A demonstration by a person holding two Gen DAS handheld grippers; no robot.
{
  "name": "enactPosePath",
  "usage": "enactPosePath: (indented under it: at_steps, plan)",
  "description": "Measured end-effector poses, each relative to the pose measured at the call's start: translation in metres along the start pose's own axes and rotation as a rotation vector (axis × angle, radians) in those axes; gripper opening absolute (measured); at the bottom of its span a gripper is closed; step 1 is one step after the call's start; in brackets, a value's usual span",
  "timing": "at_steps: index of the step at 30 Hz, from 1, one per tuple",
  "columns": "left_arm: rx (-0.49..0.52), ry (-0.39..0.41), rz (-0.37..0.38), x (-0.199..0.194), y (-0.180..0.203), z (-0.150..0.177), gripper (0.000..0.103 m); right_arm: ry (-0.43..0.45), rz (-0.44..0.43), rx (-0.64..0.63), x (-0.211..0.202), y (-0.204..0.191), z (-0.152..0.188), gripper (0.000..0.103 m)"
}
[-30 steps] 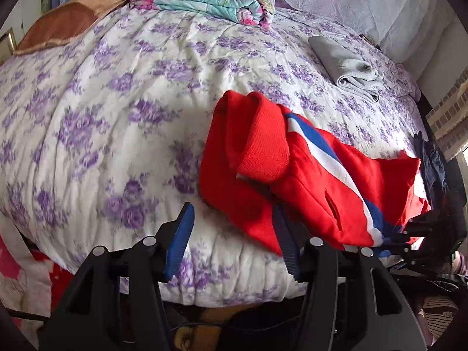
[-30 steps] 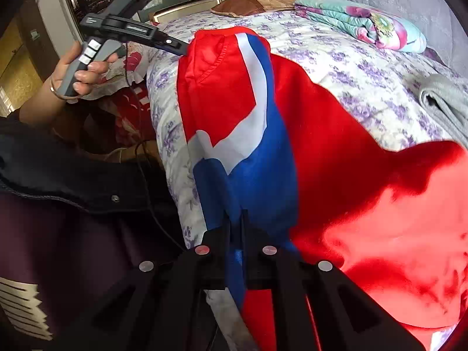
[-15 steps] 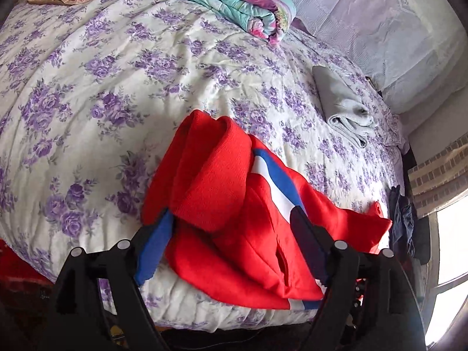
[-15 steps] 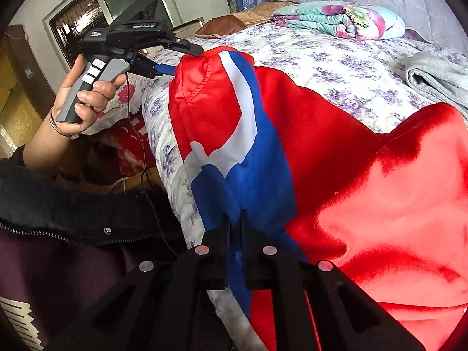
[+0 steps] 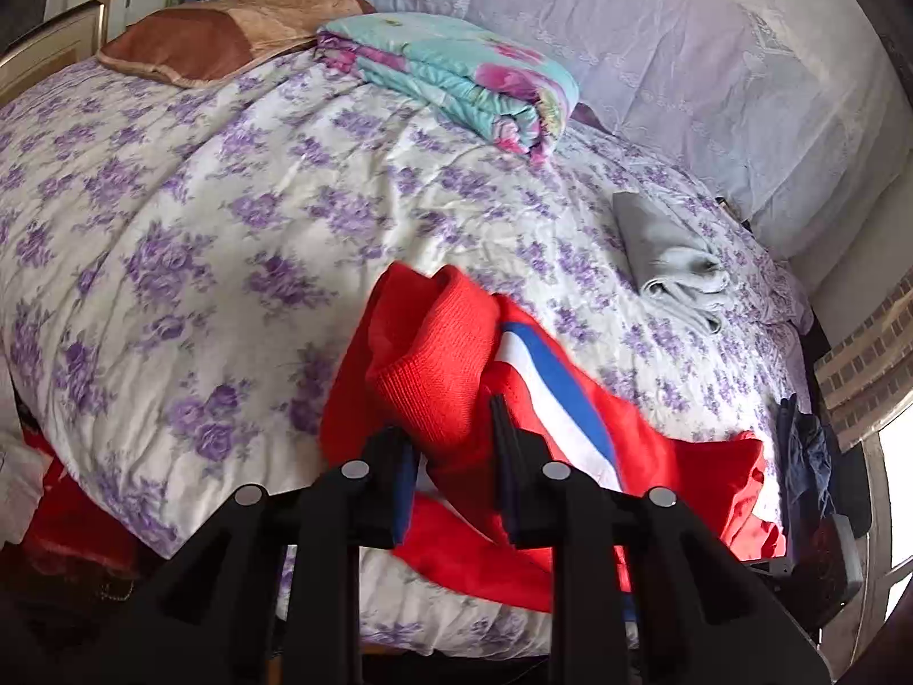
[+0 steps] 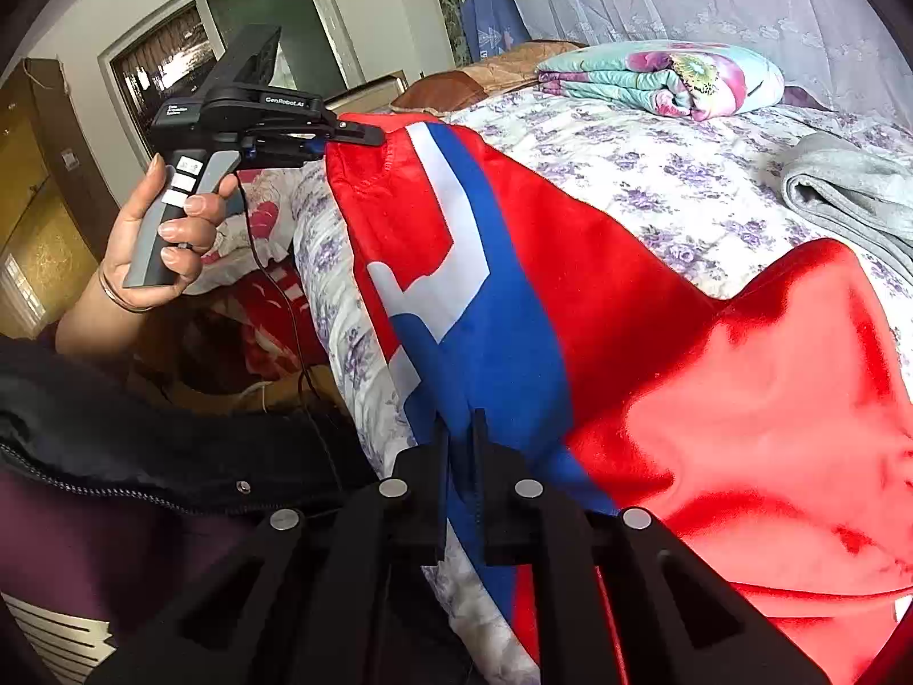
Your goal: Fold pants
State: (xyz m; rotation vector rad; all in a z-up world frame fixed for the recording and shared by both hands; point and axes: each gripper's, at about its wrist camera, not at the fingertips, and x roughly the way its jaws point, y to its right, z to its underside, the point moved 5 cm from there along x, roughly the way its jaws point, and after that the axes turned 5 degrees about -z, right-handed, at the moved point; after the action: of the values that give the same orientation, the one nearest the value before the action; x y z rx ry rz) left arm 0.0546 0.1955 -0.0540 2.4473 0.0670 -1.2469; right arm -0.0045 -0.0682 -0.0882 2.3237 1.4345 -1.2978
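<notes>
Red pants (image 5: 456,377) with a blue and white side stripe lie along the near edge of the bed; they also fill the right wrist view (image 6: 599,308). My left gripper (image 5: 453,428) is shut on the red ribbed cuff end and shows in the right wrist view (image 6: 354,134), clamped on the far end. My right gripper (image 6: 459,428) is shut on the blue striped part of the pants at the bed's edge.
The bed has a purple-flowered quilt (image 5: 200,217). A folded teal floral blanket (image 5: 456,74) and a brown pillow (image 5: 211,40) lie at the head. A folded grey garment (image 5: 667,251) lies at the right. Dark clothes (image 5: 804,451) hang beyond the bed's far side.
My left gripper was open beside the cuff, moved over it, and has closed on the red cuff. My right gripper has stayed shut on the striped part.
</notes>
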Motion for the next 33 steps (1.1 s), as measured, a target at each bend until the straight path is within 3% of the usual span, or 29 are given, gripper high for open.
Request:
enactPosePath:
  at_steps: [2, 4, 5, 6, 7, 9, 13, 17, 20, 22, 26, 27, 28, 29, 31, 33]
  plan:
    - [-0.019, -0.075, -0.053, 0.031, -0.018, 0.021, 0.022, -0.061, 0.034, 0.009, 0.016, 0.002, 0.009, 0.014]
    - [-0.014, -0.056, -0.065, 0.039, -0.026, 0.033, 0.029, -0.047, 0.032, 0.022, 0.015, 0.002, 0.010, 0.020]
    - [-0.010, -0.036, -0.081, 0.035, -0.027, 0.034, 0.035, -0.037, 0.031, 0.031, 0.011, 0.002, 0.009, 0.027]
    - [-0.016, -0.024, -0.105, 0.031, -0.029, 0.034, 0.051, -0.021, 0.040, 0.037, 0.005, 0.001, 0.009, 0.046]
    - [-0.017, -0.008, -0.114, 0.026, -0.031, 0.034, 0.056, 0.009, 0.066, 0.038, -0.004, 0.000, 0.008, 0.059]
    - [0.002, -0.004, -0.117, 0.015, -0.032, 0.035, 0.056, 0.087, 0.121, 0.042, -0.033, 0.000, 0.007, 0.067]
    - [0.063, 0.098, -0.162, -0.031, -0.023, 0.029, 0.056, 0.284, 0.245, 0.190, -0.114, 0.028, 0.022, 0.068]
    - [0.168, 0.194, -0.091, -0.067, 0.022, 0.022, 0.061, 0.402, 0.405, 0.468, -0.171, 0.096, 0.065, 0.068]
    - [0.276, 0.186, -0.003, -0.054, 0.076, 0.030, 0.068, 0.418, 0.523, 0.672, -0.184, 0.154, 0.093, 0.068]
    - [0.327, 0.119, 0.032, -0.022, 0.106, 0.043, 0.068, 0.415, 0.524, 0.791, -0.180, 0.188, 0.106, 0.068]
    - [0.350, -0.013, 0.064, 0.040, 0.129, 0.067, 0.068, 0.397, 0.450, 0.898, -0.148, 0.229, 0.112, 0.060]
    - [0.338, -0.045, 0.072, 0.053, 0.128, 0.072, 0.068, 0.388, 0.443, 0.903, -0.141, 0.234, 0.109, 0.042]
    - [0.320, -0.065, 0.067, 0.063, 0.125, 0.076, 0.068, 0.384, 0.425, 0.915, -0.135, 0.238, 0.108, 0.012]
    - [0.303, -0.077, 0.060, 0.070, 0.121, 0.079, 0.068, 0.403, 0.394, 0.936, -0.136, 0.238, 0.105, 0.004]
    - [0.279, -0.088, 0.071, 0.077, 0.115, 0.081, 0.068, 0.473, 0.405, 0.894, -0.154, 0.221, 0.097, 0.004]
    - [0.271, -0.081, 0.080, 0.075, 0.112, 0.080, 0.068, 0.519, 0.475, 0.803, -0.187, 0.189, 0.086, 0.004]
